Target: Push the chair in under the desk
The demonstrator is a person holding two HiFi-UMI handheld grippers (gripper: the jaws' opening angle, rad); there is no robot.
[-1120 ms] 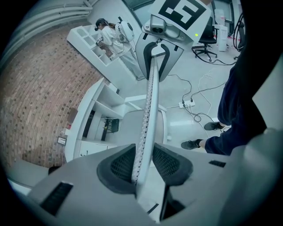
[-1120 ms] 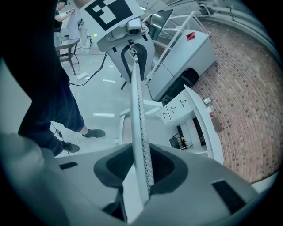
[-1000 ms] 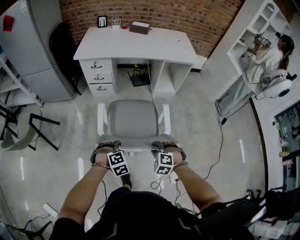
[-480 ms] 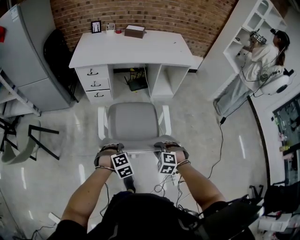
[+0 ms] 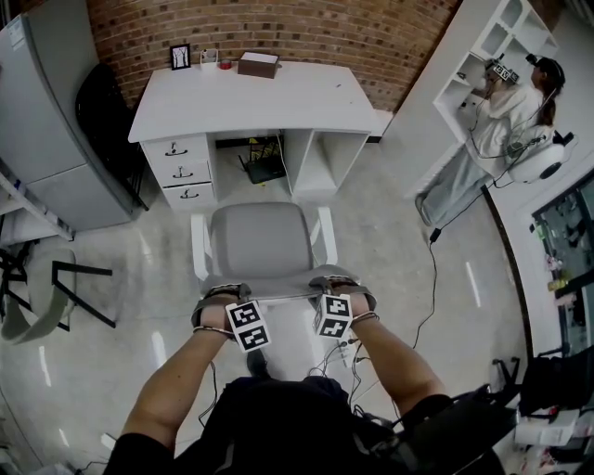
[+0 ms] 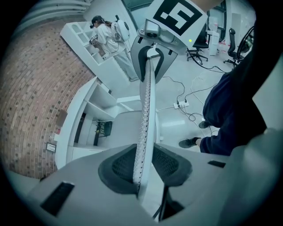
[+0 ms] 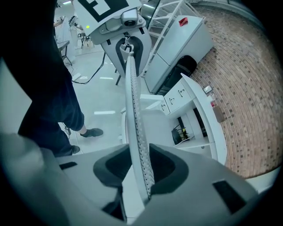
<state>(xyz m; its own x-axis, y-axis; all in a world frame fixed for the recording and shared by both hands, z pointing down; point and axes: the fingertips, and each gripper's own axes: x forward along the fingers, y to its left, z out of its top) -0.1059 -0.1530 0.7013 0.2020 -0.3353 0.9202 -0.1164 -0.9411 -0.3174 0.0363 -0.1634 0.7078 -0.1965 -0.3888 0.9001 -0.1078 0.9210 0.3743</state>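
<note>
Chair [image 5: 260, 243] and both arms have gone a little farther towards the desk [image 5: 269, 97] since a second ago, so the gap between the seat's far edge and the desk front has narrowed.

The chair stands on the floor square to the desk, facing the opening [image 5: 264, 162] between the drawers [image 5: 181, 172] on the left and the open cubby on the right. Its seat is close to the desk front but not yet under the top.

The left gripper [image 5: 220, 292] is on the left end of the backrest's [image 5: 278, 297] top edge. Its fingers [image 6: 117, 165] have just been closing, and they now pinch the thin mesh edge, one pad on each side. The right gripper [image 5: 342, 286] is on the right end of the same edge, its fingers [image 7: 166, 165] partly closed and clamped on the mesh in the same way. Both grippers point steeply down.

Against the brick wall [image 5: 278, 28] at the desk's far edge sit a brown box [image 5: 258, 63] and a small frame [image 5: 180, 57]. At far right a person [image 5: 515, 97] stands at white shelves [image 5: 483, 65].
</note>
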